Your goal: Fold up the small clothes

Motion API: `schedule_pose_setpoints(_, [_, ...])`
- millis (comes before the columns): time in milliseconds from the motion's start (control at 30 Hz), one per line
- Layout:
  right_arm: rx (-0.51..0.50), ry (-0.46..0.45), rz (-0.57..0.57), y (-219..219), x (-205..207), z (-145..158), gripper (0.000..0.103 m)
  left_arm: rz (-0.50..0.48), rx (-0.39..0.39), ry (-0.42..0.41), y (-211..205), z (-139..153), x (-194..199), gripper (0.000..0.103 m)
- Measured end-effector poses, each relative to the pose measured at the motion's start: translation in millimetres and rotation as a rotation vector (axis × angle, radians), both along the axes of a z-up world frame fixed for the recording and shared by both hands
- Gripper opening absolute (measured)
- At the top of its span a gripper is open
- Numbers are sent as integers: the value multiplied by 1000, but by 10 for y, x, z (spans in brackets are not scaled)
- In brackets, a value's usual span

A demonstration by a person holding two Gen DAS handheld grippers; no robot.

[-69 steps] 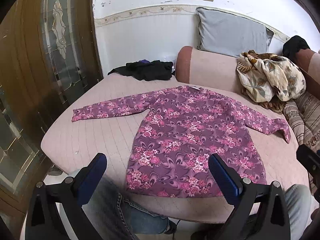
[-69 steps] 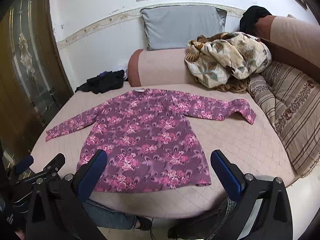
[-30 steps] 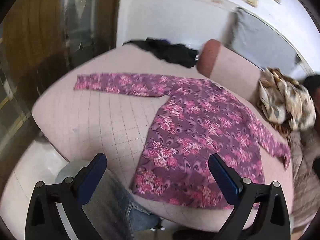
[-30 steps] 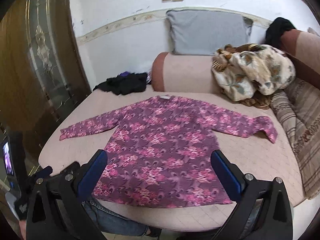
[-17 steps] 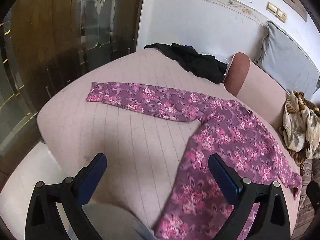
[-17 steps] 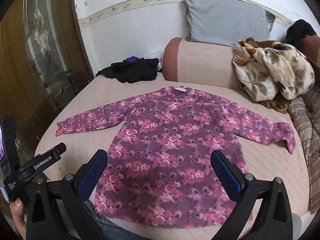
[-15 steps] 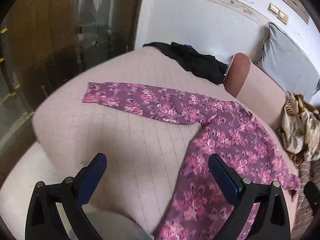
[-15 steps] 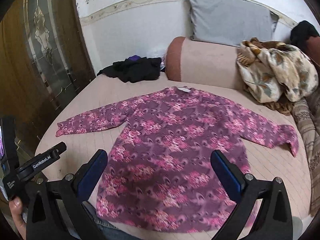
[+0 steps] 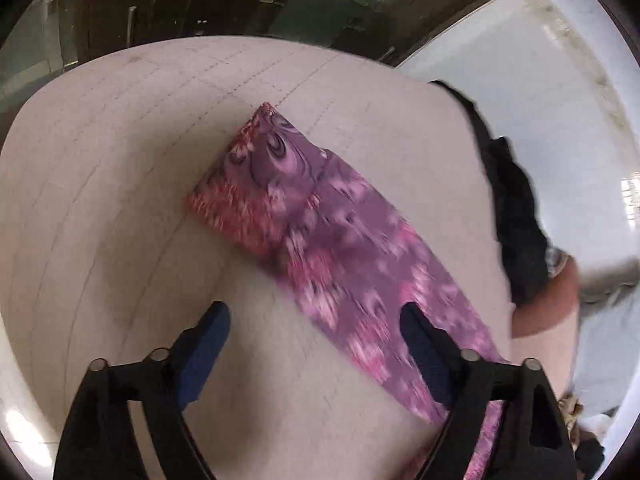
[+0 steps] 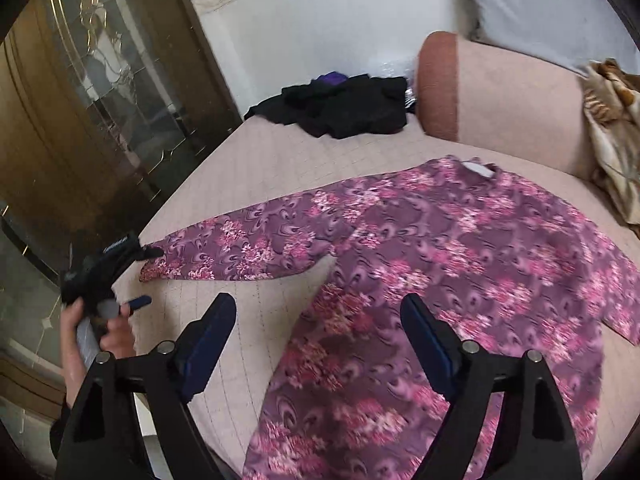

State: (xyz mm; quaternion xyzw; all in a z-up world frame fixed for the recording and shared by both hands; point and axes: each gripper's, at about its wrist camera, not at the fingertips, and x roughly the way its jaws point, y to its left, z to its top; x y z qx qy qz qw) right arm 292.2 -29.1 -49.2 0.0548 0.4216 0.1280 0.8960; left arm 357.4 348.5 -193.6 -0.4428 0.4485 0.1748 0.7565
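- Floral top (image 10: 460, 264): a purple long-sleeved garment with pink flower print, spread flat and face up on the pink quilted bed (image 10: 256, 156); both sleeves lie out to the sides, and a white label shows at the neckline at the far edge.
- Handling (judged): thin, light, limp cloth; it should drape and slide easily on the quilting, so a pinch at one point will drag the rest unless lifted cleanly. It is not fragile.
- Where to take hold (judged): the sleeve cuff (image 9: 244, 196), a doubled hem edge that gives the fingers something thicker to bite; it lies flat on the bed, just ahead of the left gripper.
- Left gripper (image 9: 316, 344): fingers wide apart, holding nothing, low over the bed with one finger above the sleeve (image 9: 360, 264); in the right wrist view it sits beside the cuff.
- Right gripper (image 10: 320, 332): fingers wide apart, empty, poised over the body of the top near the armpit.
- Surroundings: a black garment heap (image 10: 340, 108) at the far side of the bed, well apart from the top; a bolster (image 10: 492, 100) behind the neckline; a patterned blanket (image 10: 612, 128) at the far right.
- Obstructions: none lie between either gripper and the sleeve.
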Motion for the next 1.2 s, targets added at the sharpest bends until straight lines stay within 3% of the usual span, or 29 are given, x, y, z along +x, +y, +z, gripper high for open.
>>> schedule_pose_setpoints(200, [49,57,45,162,379,-186,69,46,101,91,-33,-75,374,85])
schedule_pose_setpoints(267, [45,65,38,151,423,-214,69,85,95,106,12,-95,429,84])
schedule_pose_setpoints(300, [51,66,33,110,418,-215,69,121,96,106,27,-74,420,76])
schedule_pose_setpoints(333, [56,65,30,75,403,-200,69,139,118,113,47,-52,417,45])
schedule_pose_setpoints(367, [56,62,23,17,380,-194,69,141,163,130,40,-21,401,23])
schedule_pose_setpoints(400, [53,57,9,-66,345,-185,69,110,181,128,28,14,414,9])
schedule_pose_setpoints(467, [56,56,-11,-208,290,-175,69,93,174,61,-13,141,358,9])
schedule_pose_setpoints(533, [72,55,-35,-394,201,-168,69,53,282,-33,-202,476,266,9])
schedule_pose_setpoints(667, [106,34,-80,-756,-50,-122,69,-120,531,-264,-985,1290,-4,9])
schedule_pose_setpoints(733, [125,18,-101,-942,-191,-79,69,-254,638,-415,-1592,1648,-286,9])
schedule_pose_setpoints(767, [133,11,-119,-1055,-282,-56,69,-299,670,-457,-1778,1720,-361,9])
schedule_pose_setpoints(833, [160,-3,-145,-1292,-453,-28,69,-471,789,-568,-2441,1882,-715,9])
schedule_pose_setpoints(867, [170,-9,-154,-1396,-524,-23,69,-566,807,-602,-2720,1909,-799,9])
schedule_pose_setpoints(1033, [189,-7,-245,-1999,-817,-78,69,-954,740,-649,-3737,1551,-1277,10])
schedule_pose_setpoints(1167, [217,31,-314,-2433,-924,-328,69,-1190,615,-499,-4364,827,-1456,9])
schedule_pose_setpoints(1200, [237,48,-325,-2536,-934,-424,69,-1256,644,-469,-4520,625,-1535,9])
